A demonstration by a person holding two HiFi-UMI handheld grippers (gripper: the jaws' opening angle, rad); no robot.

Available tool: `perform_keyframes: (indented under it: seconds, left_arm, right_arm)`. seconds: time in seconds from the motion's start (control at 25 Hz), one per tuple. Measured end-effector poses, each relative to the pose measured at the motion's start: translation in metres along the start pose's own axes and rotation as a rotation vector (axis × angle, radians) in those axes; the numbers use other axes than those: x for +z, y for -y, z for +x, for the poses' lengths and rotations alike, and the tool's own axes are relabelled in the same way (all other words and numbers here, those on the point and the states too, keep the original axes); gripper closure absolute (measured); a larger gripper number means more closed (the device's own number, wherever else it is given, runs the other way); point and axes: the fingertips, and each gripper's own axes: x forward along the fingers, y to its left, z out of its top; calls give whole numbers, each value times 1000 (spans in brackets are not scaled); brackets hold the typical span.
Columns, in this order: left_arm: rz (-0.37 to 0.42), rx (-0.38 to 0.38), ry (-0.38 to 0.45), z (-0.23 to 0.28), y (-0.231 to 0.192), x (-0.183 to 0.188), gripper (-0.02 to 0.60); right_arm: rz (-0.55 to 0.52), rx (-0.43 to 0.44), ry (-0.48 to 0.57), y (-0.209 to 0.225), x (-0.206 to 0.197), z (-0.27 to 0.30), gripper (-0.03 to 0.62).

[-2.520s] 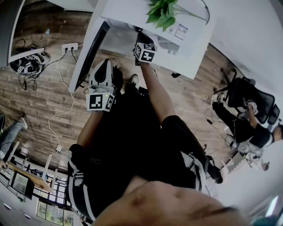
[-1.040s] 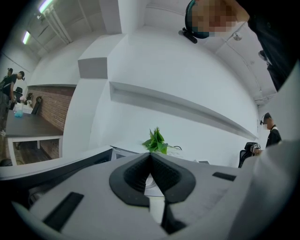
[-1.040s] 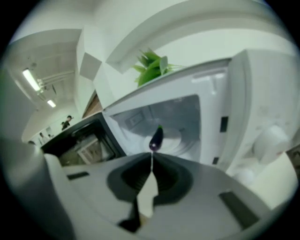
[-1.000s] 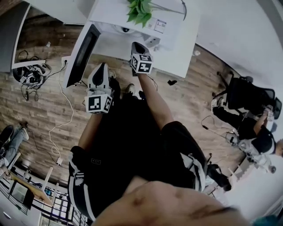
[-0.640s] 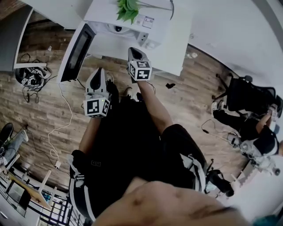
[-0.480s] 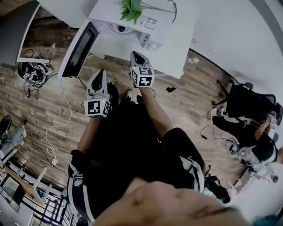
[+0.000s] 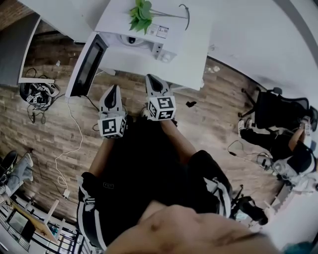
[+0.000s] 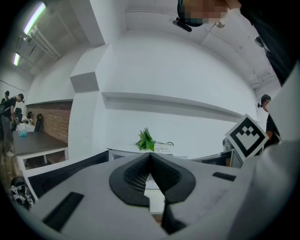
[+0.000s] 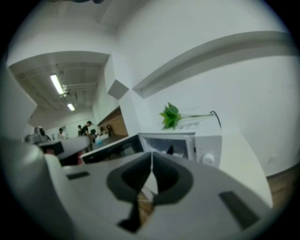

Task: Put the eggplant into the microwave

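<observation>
A white microwave [image 7: 158, 48] stands on the white table [image 7: 191, 62] with its door [image 7: 85, 65] swung wide open to the left. Inside the cavity lies a small dark shape [image 9: 169, 149], too small to name. My left gripper [image 7: 115, 88] and right gripper [image 7: 149, 77] hover side by side before the table's near edge, over the wood floor. Both point at the microwave. In the left gripper view the jaws [image 8: 150, 155] meet with nothing between them. The right gripper [image 9: 151, 155] is likewise shut and empty, facing the microwave [image 9: 206, 146] and its door [image 9: 111, 149].
A green potted plant [image 7: 141, 14] sits on top of the microwave. Cables and a heap of gear [image 7: 34, 92] lie on the floor at left, beside a grey desk [image 7: 22, 47]. A person sits on an office chair [image 7: 271, 106] at right.
My right gripper has drawn back from the microwave opening to in front of the table's edge. The left gripper stays beside it. The head view has shifted, so the table sits higher.
</observation>
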Motion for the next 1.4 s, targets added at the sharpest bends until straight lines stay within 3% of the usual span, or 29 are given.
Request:
perform_keyframes:
  seconds: [0.68,1.4]
  left_arm:
    - [-24,-71,16,16,-34,7,549]
    - [-34,-103,21,17,-45,7,549]
  right_arm:
    - [-103,12,37,-51,17,-4,562]
    - [-100,0,54,-61,21,2,563]
